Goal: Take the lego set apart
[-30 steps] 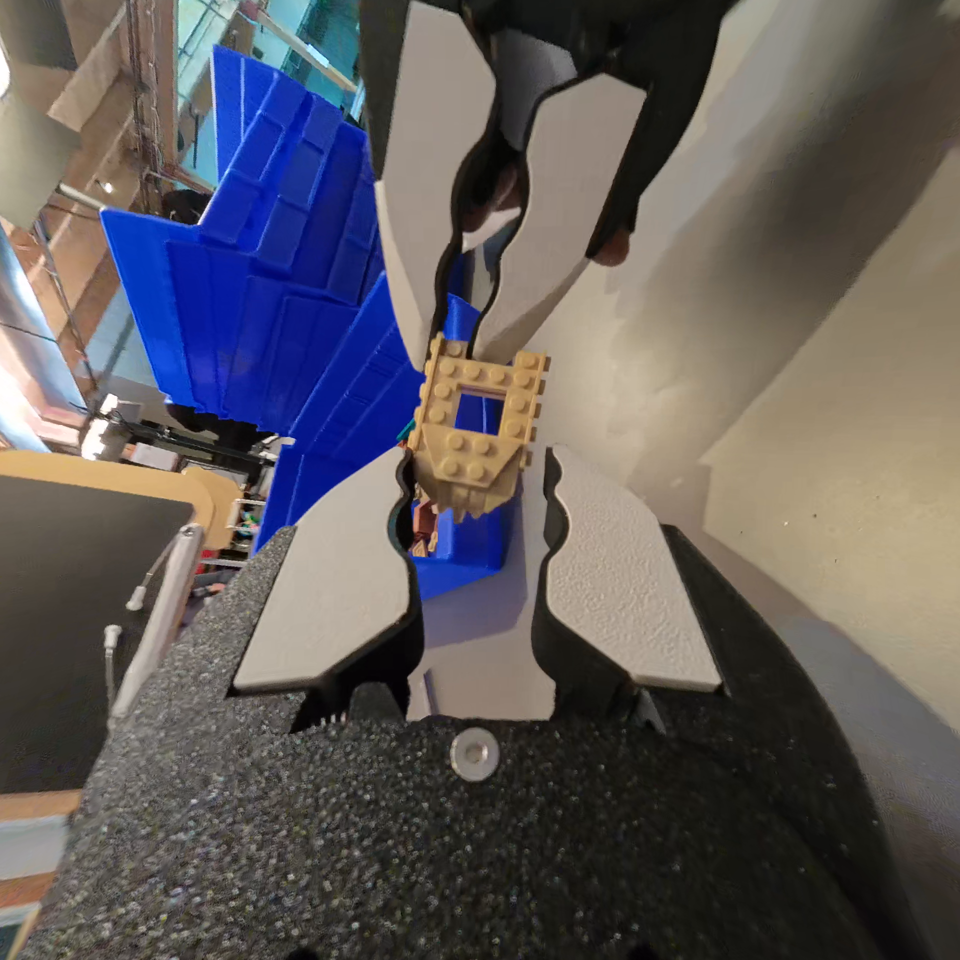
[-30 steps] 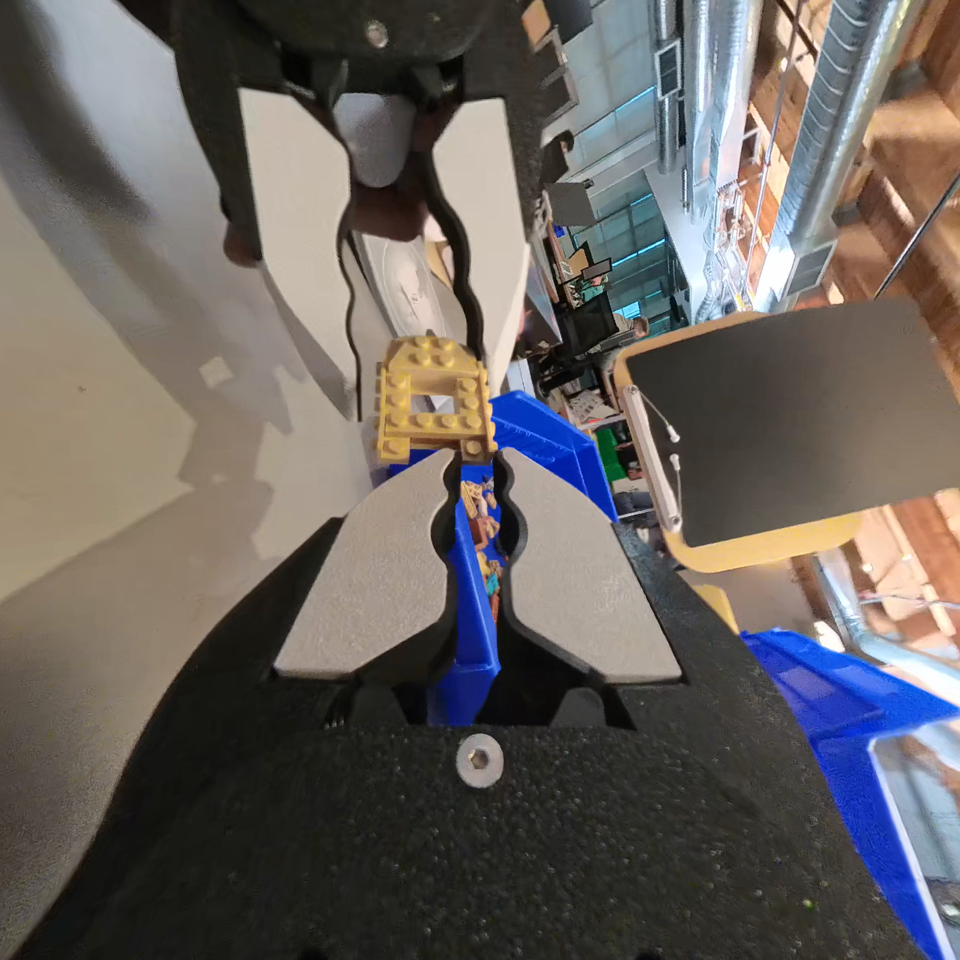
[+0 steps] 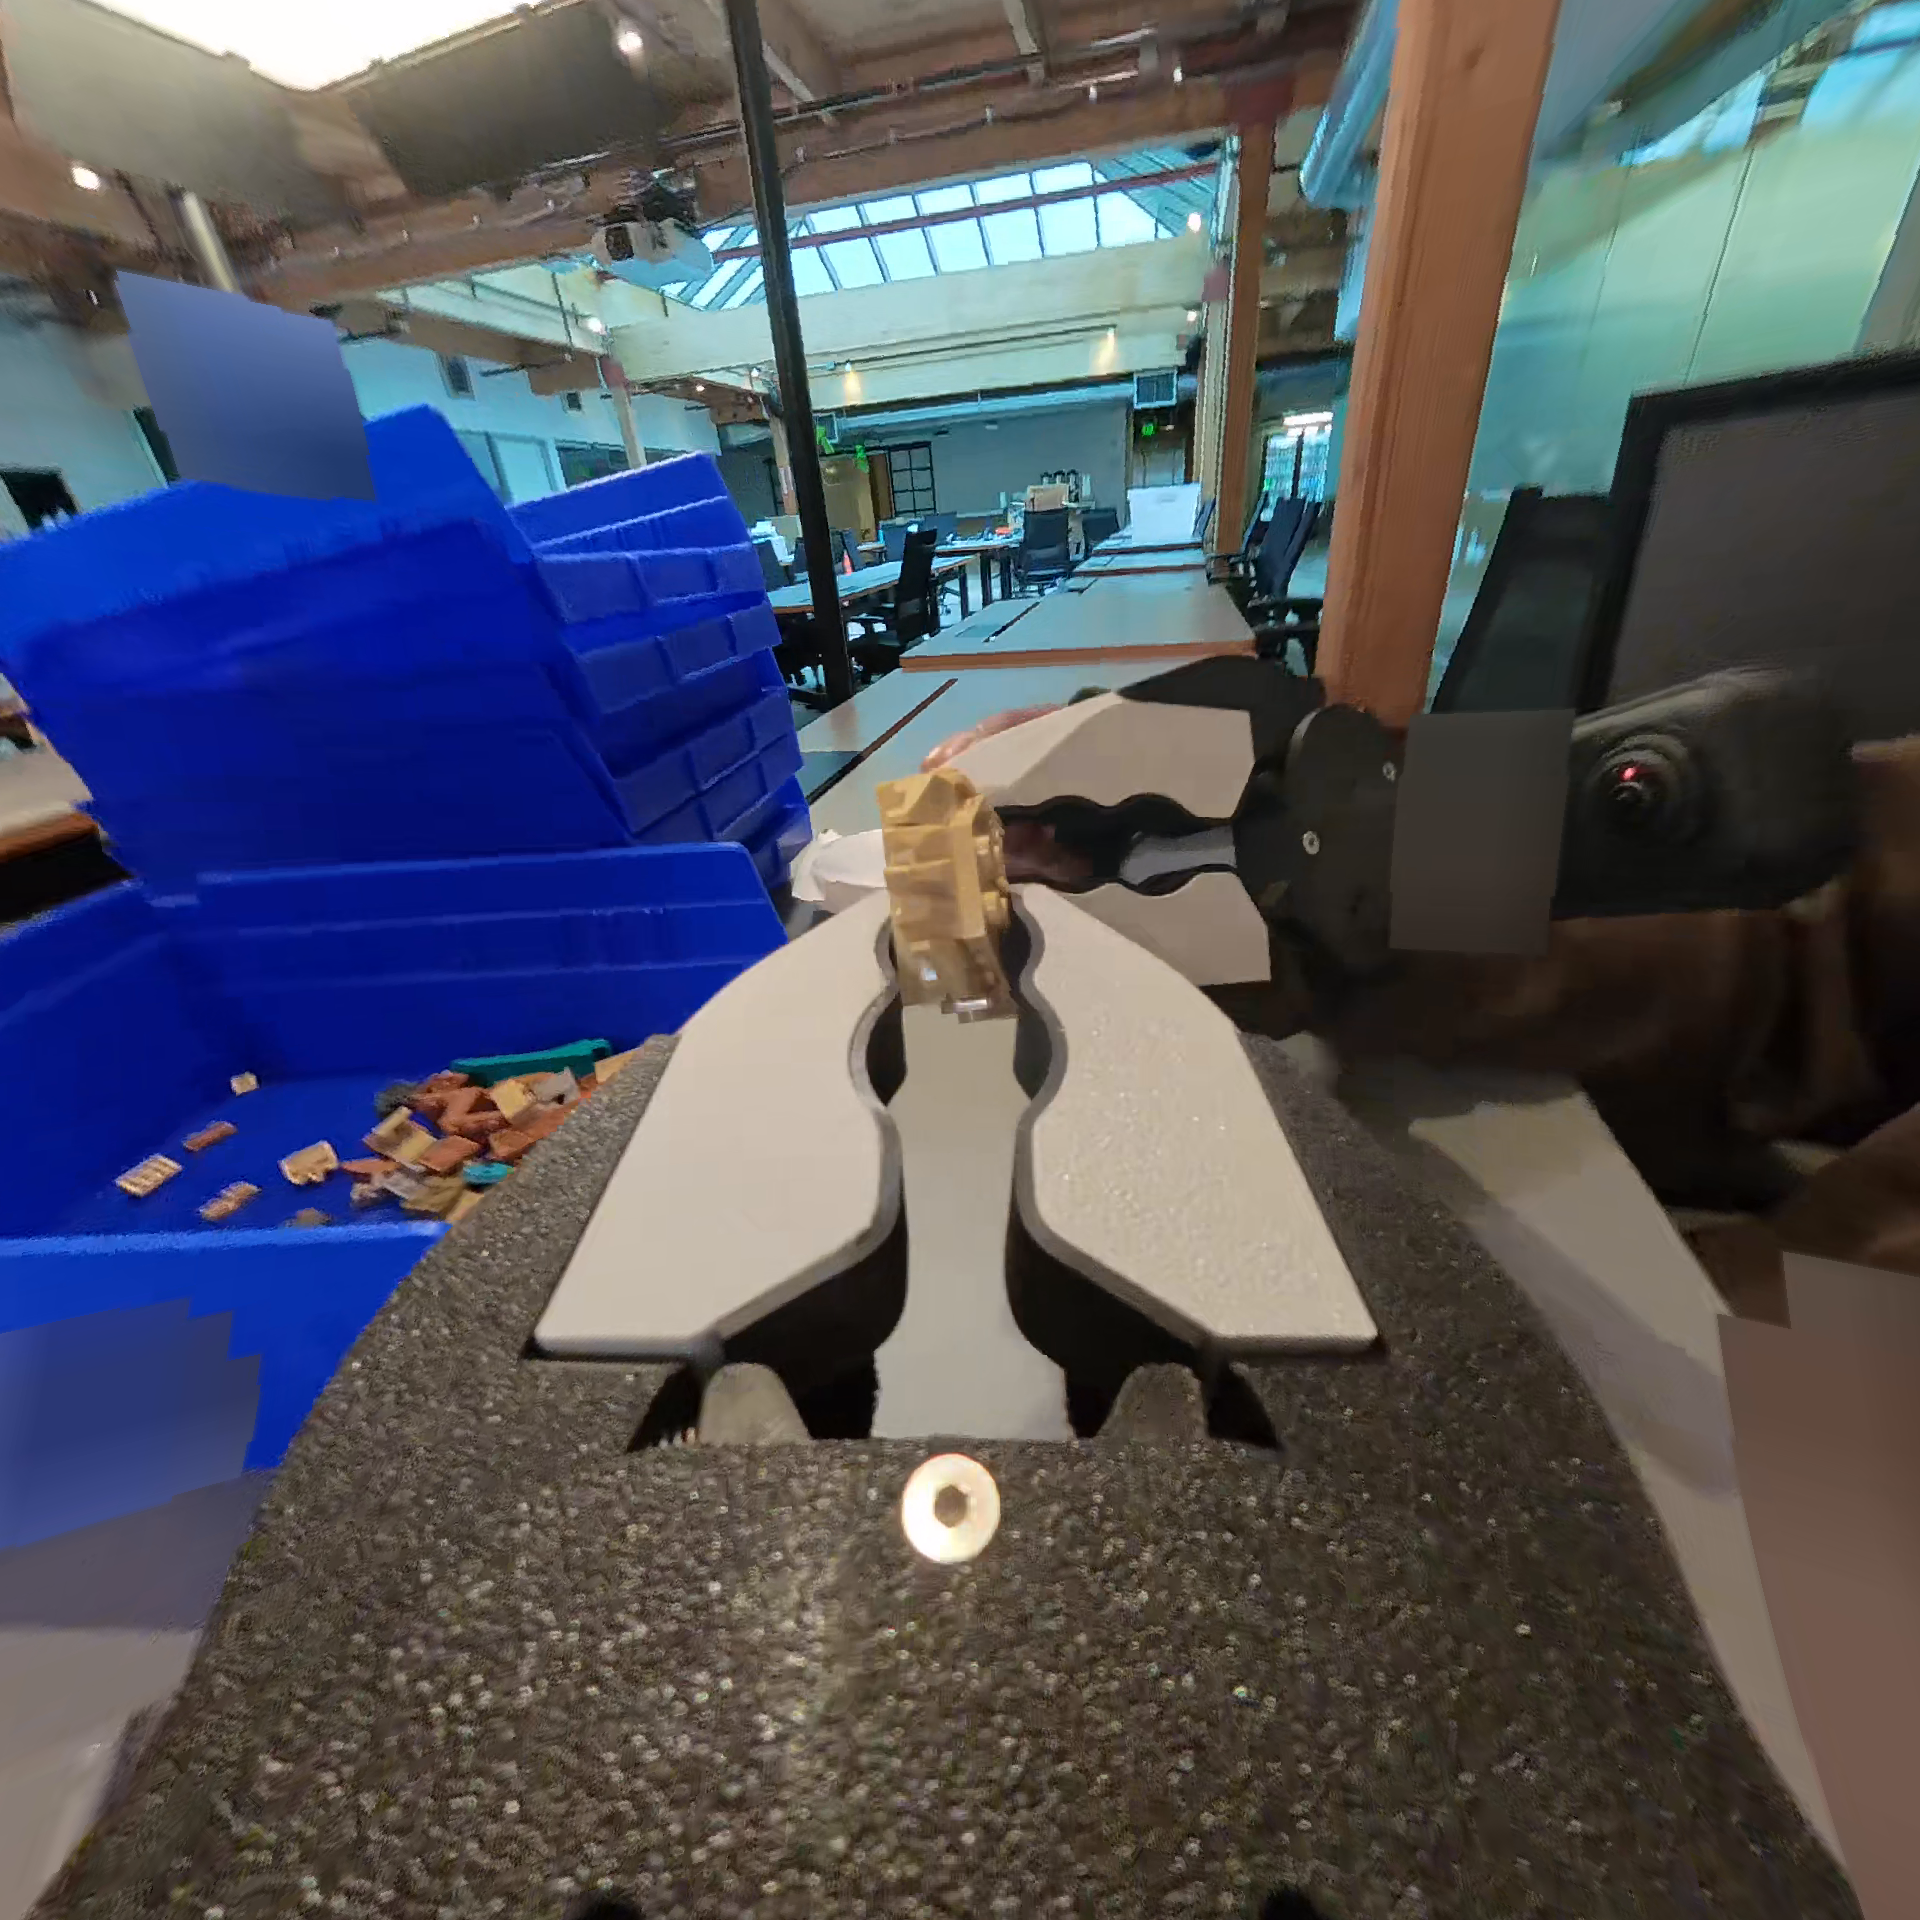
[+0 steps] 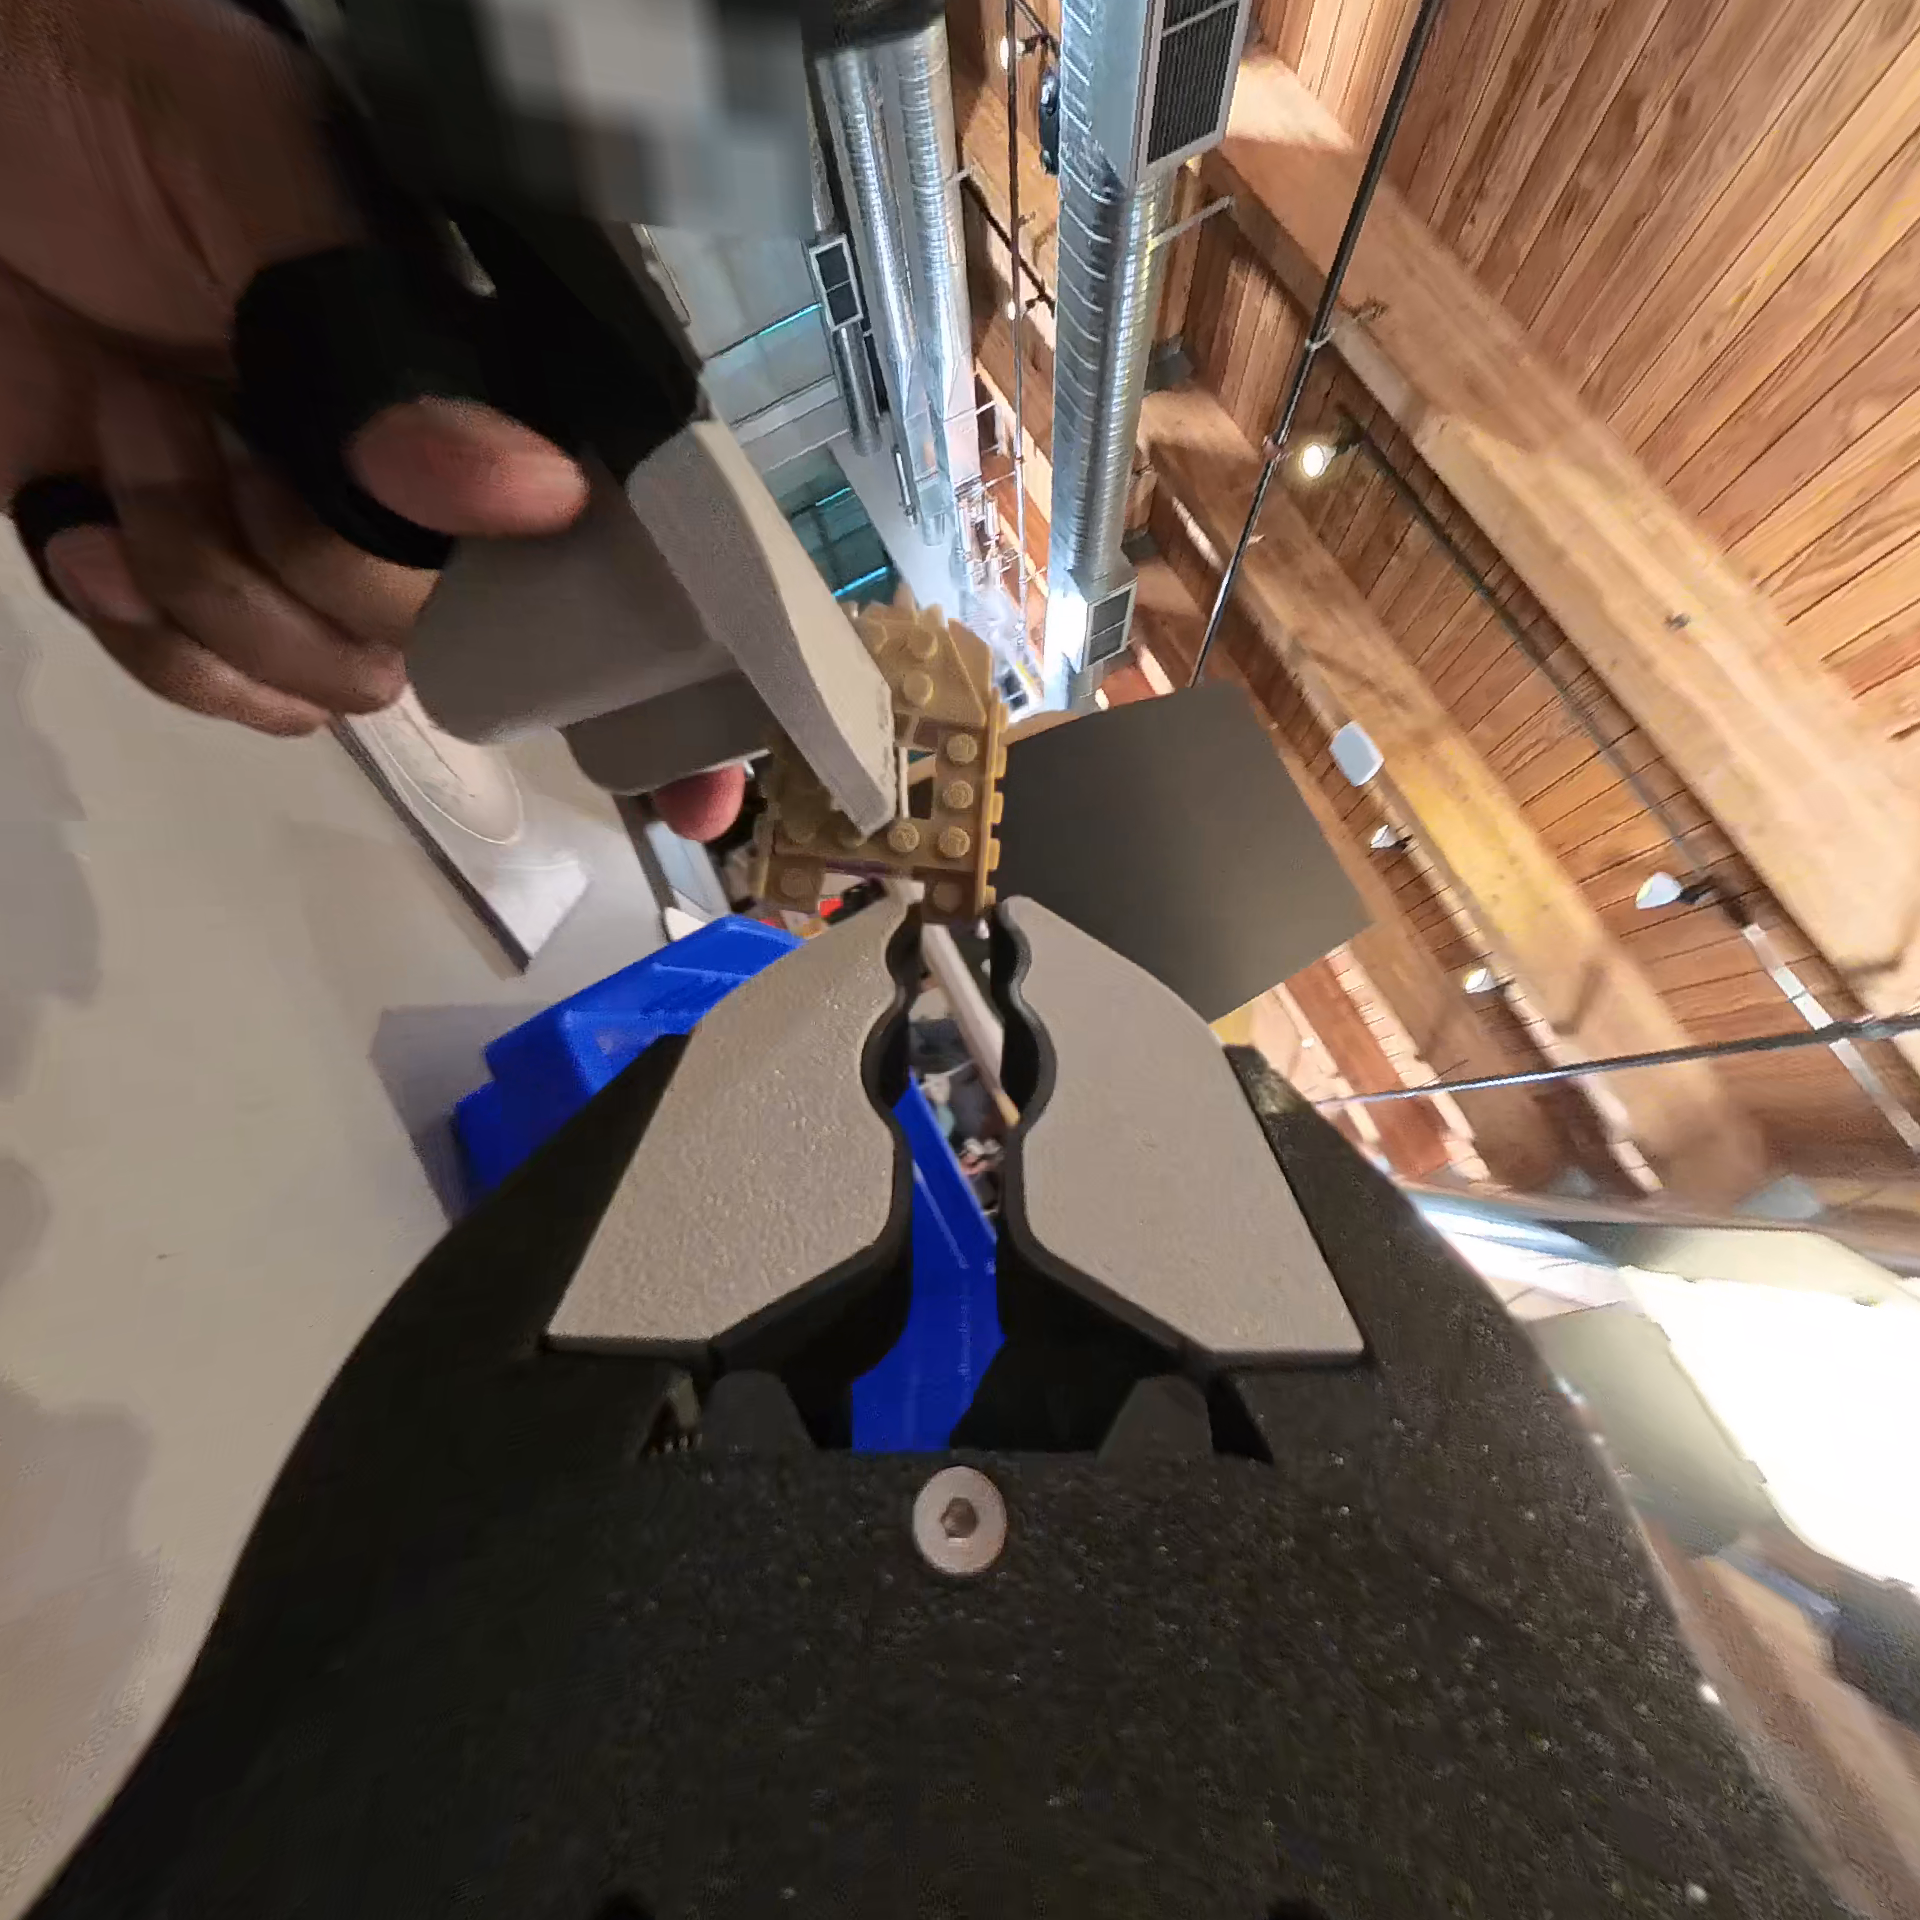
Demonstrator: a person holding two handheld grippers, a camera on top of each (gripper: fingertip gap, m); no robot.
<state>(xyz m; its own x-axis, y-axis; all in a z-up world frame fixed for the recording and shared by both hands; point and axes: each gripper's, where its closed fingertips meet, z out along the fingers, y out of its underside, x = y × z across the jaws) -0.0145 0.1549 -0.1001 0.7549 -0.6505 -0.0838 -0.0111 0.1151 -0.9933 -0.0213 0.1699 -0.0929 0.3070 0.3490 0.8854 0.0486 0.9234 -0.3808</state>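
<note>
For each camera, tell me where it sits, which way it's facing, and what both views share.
Left wrist view: on the left hand-held gripper, facing level across blue plastic bins and office desks; its grey fingers show.
Right wrist view: on the right hand-held gripper, tilted toward a wooden ceiling; a hand shows.
Shared: the tan studded brick plate, gripped by both.

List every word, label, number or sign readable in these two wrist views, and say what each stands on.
No writing can be read in either view.
Small green lit signs hang far back in the hall: too small and blurred to read.
The tan studded plastic brick piece, the stacked blue plastic bins and the flat black panel show no lettering.
Flat grey and blue patches hide parts of the pictures.
</note>
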